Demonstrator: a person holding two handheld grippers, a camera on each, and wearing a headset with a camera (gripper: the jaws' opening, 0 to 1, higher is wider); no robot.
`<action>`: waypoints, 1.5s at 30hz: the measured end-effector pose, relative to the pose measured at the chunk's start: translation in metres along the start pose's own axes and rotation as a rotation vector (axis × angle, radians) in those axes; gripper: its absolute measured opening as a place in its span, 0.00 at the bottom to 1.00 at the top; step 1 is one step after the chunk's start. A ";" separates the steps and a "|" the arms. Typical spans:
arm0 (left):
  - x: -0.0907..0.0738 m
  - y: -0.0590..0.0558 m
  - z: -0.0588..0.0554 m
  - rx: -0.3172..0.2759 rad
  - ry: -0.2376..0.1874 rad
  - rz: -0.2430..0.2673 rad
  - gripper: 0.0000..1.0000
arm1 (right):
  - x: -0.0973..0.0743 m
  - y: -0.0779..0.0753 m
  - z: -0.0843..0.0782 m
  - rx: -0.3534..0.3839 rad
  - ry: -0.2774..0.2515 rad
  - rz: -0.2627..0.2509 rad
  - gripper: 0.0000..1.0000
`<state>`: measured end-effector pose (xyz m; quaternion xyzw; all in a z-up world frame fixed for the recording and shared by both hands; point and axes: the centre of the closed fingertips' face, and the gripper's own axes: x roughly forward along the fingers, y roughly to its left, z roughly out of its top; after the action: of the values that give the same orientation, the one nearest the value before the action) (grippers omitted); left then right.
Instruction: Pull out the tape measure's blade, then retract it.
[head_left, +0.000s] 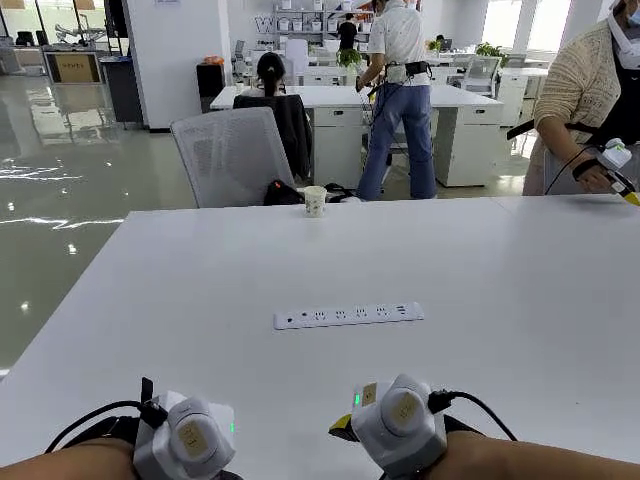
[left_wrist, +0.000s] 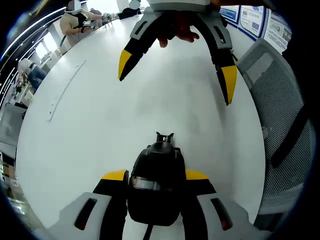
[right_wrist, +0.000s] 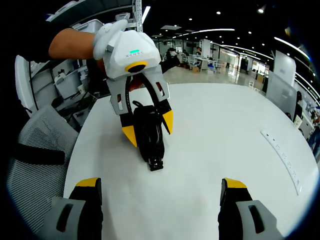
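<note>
white table (head_left: 500, 300), power strip (head_left: 348, 315) ahead, left tool (left_wrist: 155, 176) clamping tape measure (right_wrist: 148, 132), right tool (right_wrist: 160, 183) spread

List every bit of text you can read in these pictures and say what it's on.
Nothing reads clearly.
Left gripper housing: small dark wordmark under the green light, too blurred.
Tape measure: no label visible.
Wall posters: print too small.
Power strip: markings too small.
</note>
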<state>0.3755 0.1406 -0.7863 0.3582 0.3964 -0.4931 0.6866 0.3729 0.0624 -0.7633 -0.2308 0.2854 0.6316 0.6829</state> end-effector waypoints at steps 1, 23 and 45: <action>0.000 -0.001 0.000 0.003 -0.003 -0.004 0.36 | 0.001 0.000 0.000 -0.001 0.001 0.002 0.99; 0.002 0.001 0.001 0.028 -0.026 0.004 0.36 | 0.040 0.003 -0.001 -0.115 0.073 0.062 0.66; 0.003 0.001 0.002 0.026 -0.044 0.008 0.36 | 0.064 0.008 0.000 -0.172 0.111 0.098 0.31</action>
<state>0.3771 0.1380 -0.7887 0.3578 0.3733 -0.5034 0.6923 0.3678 0.1104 -0.8064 -0.3091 0.2784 0.6728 0.6118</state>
